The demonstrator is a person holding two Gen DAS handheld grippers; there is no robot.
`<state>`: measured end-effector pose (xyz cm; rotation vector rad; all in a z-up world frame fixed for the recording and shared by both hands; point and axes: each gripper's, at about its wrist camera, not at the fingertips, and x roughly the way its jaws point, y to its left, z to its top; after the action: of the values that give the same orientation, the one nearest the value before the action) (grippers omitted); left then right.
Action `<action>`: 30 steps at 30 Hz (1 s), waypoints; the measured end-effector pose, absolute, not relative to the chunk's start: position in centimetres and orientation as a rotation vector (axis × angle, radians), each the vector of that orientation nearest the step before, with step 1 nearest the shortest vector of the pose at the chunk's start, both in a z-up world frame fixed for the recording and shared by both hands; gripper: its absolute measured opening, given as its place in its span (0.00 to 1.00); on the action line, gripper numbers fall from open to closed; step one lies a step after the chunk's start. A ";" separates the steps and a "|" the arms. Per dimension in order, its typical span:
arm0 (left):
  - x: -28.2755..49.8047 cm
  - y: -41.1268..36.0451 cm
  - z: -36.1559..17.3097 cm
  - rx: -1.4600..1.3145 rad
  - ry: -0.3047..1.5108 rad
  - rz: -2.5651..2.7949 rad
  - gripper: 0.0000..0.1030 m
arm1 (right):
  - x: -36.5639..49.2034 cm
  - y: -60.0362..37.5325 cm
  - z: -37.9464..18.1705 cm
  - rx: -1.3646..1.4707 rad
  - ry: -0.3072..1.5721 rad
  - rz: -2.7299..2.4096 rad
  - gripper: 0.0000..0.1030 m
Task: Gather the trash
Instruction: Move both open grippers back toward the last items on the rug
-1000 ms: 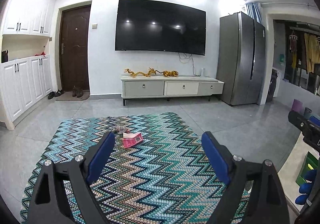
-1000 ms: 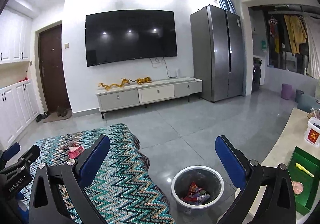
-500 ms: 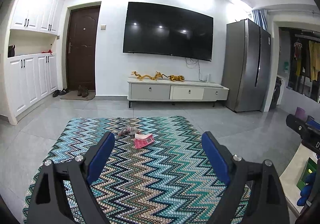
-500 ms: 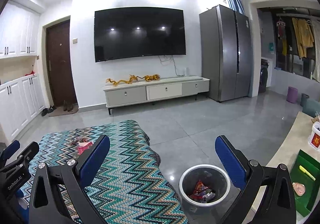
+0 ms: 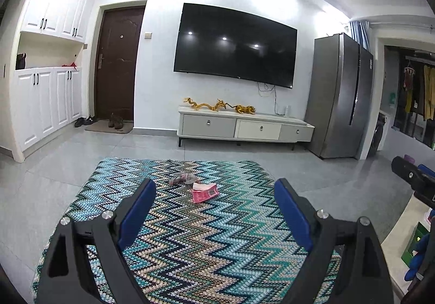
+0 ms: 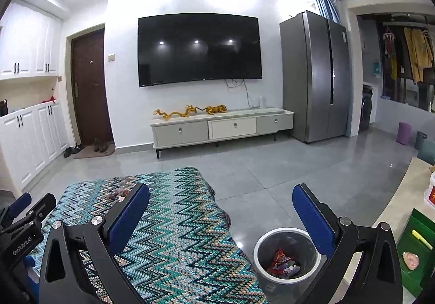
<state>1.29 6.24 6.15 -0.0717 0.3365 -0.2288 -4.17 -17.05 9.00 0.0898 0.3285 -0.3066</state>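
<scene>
Both grippers, left [image 5: 214,211] and right [image 6: 220,215], gaping empty, are nearing the rug's wrappers [image 5: 204,189]; bin [image 6: 285,256] waiting beside.

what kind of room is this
Most likely a home living room: a big wall-mounted TV hangs over a low drawer cabinet, a zigzag rug covers the tiled floor, and a front door has shoes by it.

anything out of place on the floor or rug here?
Yes. Two bits of litter lie on the zigzag rug: a pink wrapper and a crumpled clear one just behind it. The rug's right edge is rumpled. The bin already holds wrappers. Both tongs are open, empty.
</scene>
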 end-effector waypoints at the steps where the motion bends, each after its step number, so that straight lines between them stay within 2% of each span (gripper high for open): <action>1: 1.4 6.3 6.1 -0.069 0.342 -0.226 0.86 | -3.9 -16.9 8.8 0.086 0.336 -0.297 1.00; 22: 6.6 7.7 3.2 -0.043 0.454 -0.230 0.86 | 1.8 -14.9 7.4 0.078 0.412 -0.158 1.00; 24: 7.1 8.1 3.0 -0.050 0.465 -0.234 0.89 | 2.5 -14.5 7.3 0.079 0.420 -0.139 1.00; 26: 7.6 8.5 2.7 -0.053 0.468 -0.231 0.96 | 3.1 -14.1 7.2 0.086 0.428 -0.111 1.00; 30: 8.6 8.8 2.1 -0.045 0.482 -0.225 0.96 | 4.4 -13.0 6.9 0.069 0.446 -0.072 0.99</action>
<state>8.60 8.77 2.12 -0.0446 0.4825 -0.2249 4.43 -13.00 6.93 0.0687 0.4456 -0.0721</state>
